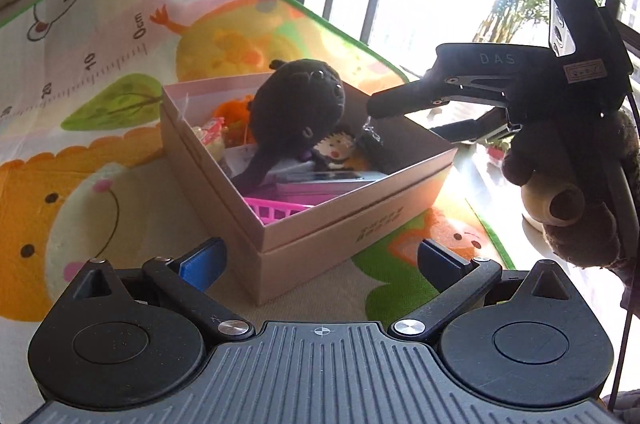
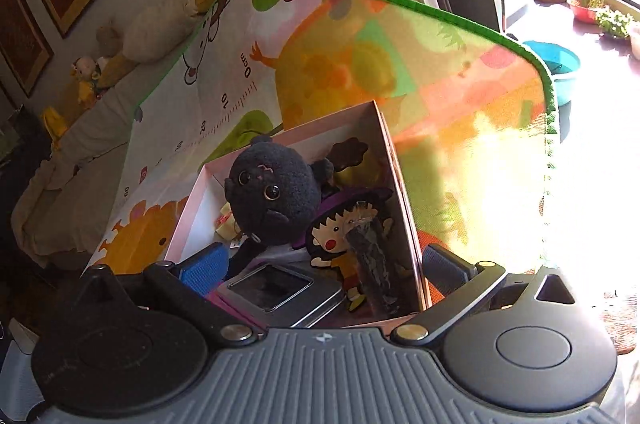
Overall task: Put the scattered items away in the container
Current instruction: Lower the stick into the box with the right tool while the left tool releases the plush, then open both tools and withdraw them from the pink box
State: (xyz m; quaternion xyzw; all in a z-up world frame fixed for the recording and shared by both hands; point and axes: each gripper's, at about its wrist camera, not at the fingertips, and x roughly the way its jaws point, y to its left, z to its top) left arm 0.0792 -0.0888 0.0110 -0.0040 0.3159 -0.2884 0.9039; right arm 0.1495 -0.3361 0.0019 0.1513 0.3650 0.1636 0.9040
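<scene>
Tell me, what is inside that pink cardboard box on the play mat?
The box holds a black plush cat, a cartoon girl figure, a metal tin, a pink basket and something orange. Whatever lies beneath them is covered.

box (image 1: pixel 320 224): just ahead of the left hand-held gripper (image 1: pixel 320 260), jaws wide apart
black plush (image 1: pixel 296 104): inside the box
right hand-held gripper (image 1: pixel 404 116): over the box's far corner

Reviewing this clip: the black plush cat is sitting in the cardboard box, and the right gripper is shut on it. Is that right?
Not quite. The black plush cat is in the cardboard box, but the right gripper is open, its pads spread wide with nothing pressed between them. The right wrist view shows this.
</scene>
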